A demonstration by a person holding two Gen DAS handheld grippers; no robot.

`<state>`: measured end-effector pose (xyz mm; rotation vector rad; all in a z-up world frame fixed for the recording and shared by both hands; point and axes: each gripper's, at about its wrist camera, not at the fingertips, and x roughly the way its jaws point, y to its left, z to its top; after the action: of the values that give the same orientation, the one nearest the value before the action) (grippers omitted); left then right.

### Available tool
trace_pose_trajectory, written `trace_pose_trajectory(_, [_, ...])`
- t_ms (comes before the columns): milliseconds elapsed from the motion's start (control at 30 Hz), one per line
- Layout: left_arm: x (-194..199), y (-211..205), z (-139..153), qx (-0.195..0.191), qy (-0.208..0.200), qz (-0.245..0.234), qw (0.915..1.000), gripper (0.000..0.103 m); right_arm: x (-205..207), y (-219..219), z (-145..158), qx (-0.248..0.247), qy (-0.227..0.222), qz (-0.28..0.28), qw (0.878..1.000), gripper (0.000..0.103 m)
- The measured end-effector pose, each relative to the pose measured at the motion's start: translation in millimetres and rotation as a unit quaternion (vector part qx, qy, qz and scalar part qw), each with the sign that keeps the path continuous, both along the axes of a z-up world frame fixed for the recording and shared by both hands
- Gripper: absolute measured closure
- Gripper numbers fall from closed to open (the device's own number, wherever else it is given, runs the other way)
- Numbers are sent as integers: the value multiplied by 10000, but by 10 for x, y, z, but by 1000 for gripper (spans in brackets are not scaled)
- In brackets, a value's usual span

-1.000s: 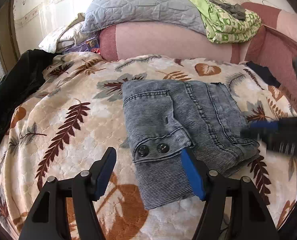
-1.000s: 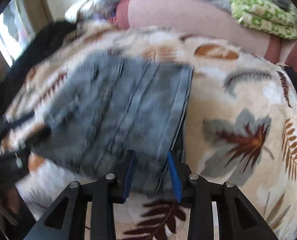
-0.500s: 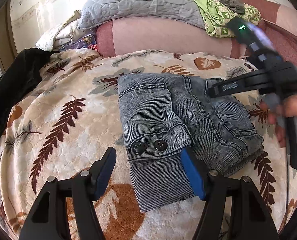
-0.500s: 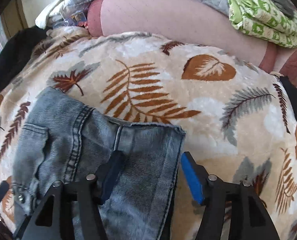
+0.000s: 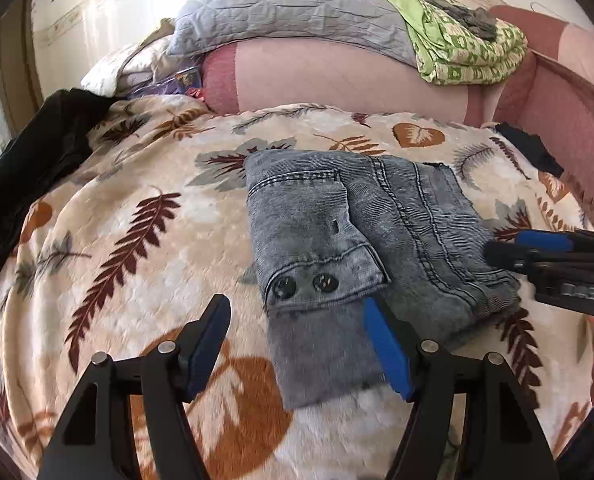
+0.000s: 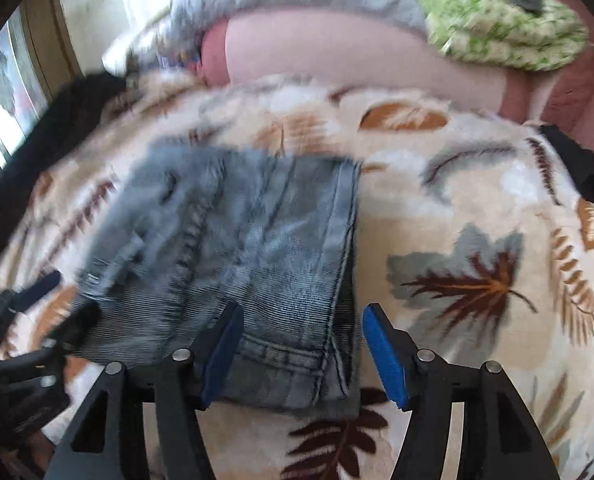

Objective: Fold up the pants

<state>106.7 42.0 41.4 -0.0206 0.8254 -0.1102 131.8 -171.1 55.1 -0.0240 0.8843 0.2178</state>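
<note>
- The pants (image 5: 361, 240) are laid folded on the blanket (image 5: 137, 240).
- Pillows (image 5: 289, 4) are stacked behind them.
- The right gripper (image 6: 301, 348) is placed at their near right edge.

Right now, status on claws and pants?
Left claw open, empty. Right claw open, straddling pants edge. Pants folded on blanket. Nothing in the way.

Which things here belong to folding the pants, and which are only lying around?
Belong to the job:
grey jeans
left tongs, open
right tongs, open

Only lying about:
leaf-print blanket
grey quilt
green cloth
black garment
</note>
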Motion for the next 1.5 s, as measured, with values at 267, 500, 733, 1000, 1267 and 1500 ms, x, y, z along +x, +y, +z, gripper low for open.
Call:
trace_pose_trajectory(267, [-49,-27,-48,-11,170,17,9999,27,19,-87,-346,16,523,-80,9986,28])
trace_pose_trajectory(500, [31,-3,-55,33,153,132,9998,26,50,-115,1,109,49,-166,9998,27])
trace_pose_trajectory(733, [-6,1,-148,66,19,55,10000,23,285,-20,-208,-528,713,13,9961,26])
trace_pose_trajectory(1000, [11,23,-169,-30,5,26,10000,22,1088,193,195,-578,271,-160,9978,25])
trace_pose_trajectory(1267, [19,1,-184,-16,-55,-18,10000,22,1480,15,-289,-323,1069,-465,9927,17])
trace_pose_trajectory(1500, [9,21,-185,-91,-37,9,10000,22,784,-54,45,-123,534,-286,9981,17])
